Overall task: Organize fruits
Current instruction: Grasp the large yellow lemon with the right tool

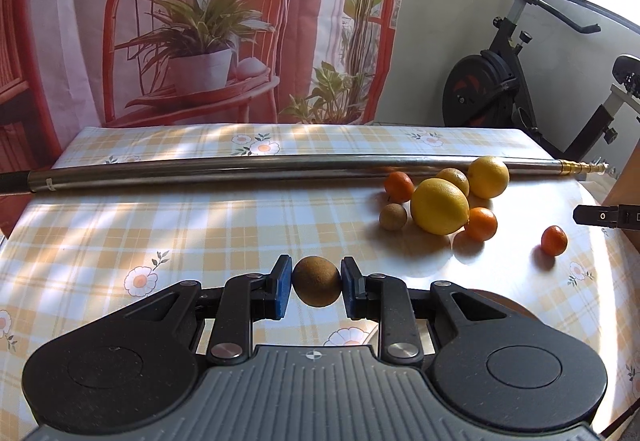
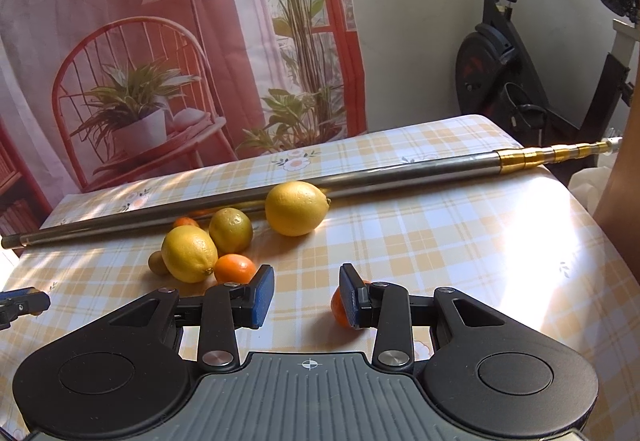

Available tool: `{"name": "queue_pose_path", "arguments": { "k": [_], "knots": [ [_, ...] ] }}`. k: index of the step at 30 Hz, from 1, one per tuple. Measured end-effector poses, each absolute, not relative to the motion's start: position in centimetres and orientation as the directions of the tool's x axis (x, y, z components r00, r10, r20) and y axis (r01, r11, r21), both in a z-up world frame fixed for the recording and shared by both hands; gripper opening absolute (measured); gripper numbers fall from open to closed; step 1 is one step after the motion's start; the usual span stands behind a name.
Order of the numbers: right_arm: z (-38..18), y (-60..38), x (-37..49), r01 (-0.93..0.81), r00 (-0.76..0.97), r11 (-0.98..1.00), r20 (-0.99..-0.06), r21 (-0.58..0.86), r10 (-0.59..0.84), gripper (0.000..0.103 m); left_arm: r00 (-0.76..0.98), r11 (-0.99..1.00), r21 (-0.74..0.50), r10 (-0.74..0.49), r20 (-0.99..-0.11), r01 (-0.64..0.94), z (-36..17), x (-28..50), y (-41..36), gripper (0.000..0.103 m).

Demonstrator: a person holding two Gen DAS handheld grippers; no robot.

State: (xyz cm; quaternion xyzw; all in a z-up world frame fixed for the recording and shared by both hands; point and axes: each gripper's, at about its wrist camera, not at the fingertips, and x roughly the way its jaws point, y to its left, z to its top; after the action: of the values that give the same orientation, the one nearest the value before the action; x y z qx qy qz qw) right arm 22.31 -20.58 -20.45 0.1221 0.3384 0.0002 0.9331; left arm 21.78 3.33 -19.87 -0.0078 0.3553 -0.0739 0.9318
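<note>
Fruit is my work at this moment, and my left gripper (image 1: 316,283) has one piece already: a brown kiwi (image 1: 317,281) sits between the two blue pads, both jaws pressing its sides, so it is lifted a little over the bench (image 1: 200,217). I hold it by the middle because it is oval and could slip at the ends.

My right gripper (image 2: 307,295) is wide open and holds nothing. A small mandarin (image 2: 340,307) lies just behind its right jaw, half hidden; I think I must shift to the right to take it between the pads.

The other fruits wait in a group near the long metal pole (image 1: 240,165): a big lemon (image 1: 439,206), a second lemon (image 1: 488,177), a second kiwi (image 1: 393,216) and some mandarins, several touching one another. The pole probably stops them from rolling away. One mandarin (image 1: 554,240) lies apart.
</note>
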Motion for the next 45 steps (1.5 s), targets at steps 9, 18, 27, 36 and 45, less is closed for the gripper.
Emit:
{"name": "queue_pose_path", "arguments": {
  "k": [9, 18, 27, 36, 45],
  "knots": [
    [-19.7, -16.5, 25.9, -0.176, 0.780, 0.977, -0.588, 0.123, 0.215, 0.034, 0.755, 0.988, -0.140, -0.136, -0.641, 0.060, -19.3, 20.0, 5.6, 0.028],
    [-20.4, -11.3, 31.0, -0.342, 0.753, 0.939, -0.590, 0.027, 0.291, 0.033, 0.765, 0.986, -0.156, -0.144, -0.627, 0.058, -19.2, 19.7, 5.6, 0.028],
    [-22.8, -9.0, 33.4, -0.354, 0.718, 0.935, -0.642, -0.007, 0.267, 0.044, 0.771, 0.986, -0.163, -0.133, -0.623, 0.038, -19.5, 19.9, 6.3, 0.028],
    [-22.4, -9.5, 30.7, -0.425, 0.668, 0.904, -0.658, 0.045, 0.347, 0.038, 0.772, 0.985, -0.173, -0.130, -0.622, 0.026, -19.5, 19.9, 6.6, 0.028],
    [-23.1, -9.4, 32.0, -0.430, 0.641, 0.899, -0.672, 0.085, 0.370, 0.055, 0.773, 0.984, -0.172, -0.140, -0.619, 0.041, -19.5, 19.7, 6.0, 0.028]
  ]
}}
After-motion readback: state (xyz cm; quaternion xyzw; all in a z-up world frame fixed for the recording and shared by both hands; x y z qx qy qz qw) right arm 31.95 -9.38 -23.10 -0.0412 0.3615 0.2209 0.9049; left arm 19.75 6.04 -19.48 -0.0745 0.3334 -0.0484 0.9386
